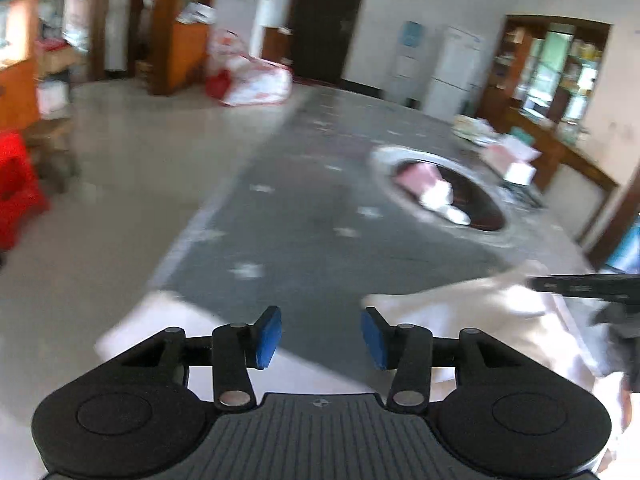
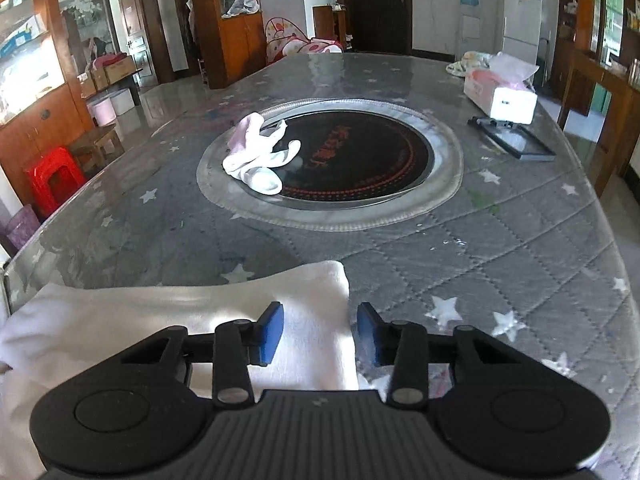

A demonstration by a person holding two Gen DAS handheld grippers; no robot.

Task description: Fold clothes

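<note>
So a white cloth [image 2: 192, 320] is seen laid out flat at the near edge of the surface [image 2: 500, 248], which is covered in a grey quilted sheet with white stars. The right tongs [image 2: 320, 334] are held wide apart with nothing between the blue pads [image 2: 270, 334], hovering right over the cloth's right-hand end, one pad above the fabric and the other just past its edge. The left tongs [image 1: 321, 338] are spread open too, nothing gripped, and that view is pretty blurred; the same pale cloth [image 1: 460, 312] can be made out below and to the right of them. Further back, a bundle of white and pink socks [image 2: 260, 152] is lying on the rim of a round black hotplate [image 2: 360, 160] set into the surface. A tissue box [image 2: 500, 92] is spotted at the far right.
</note>
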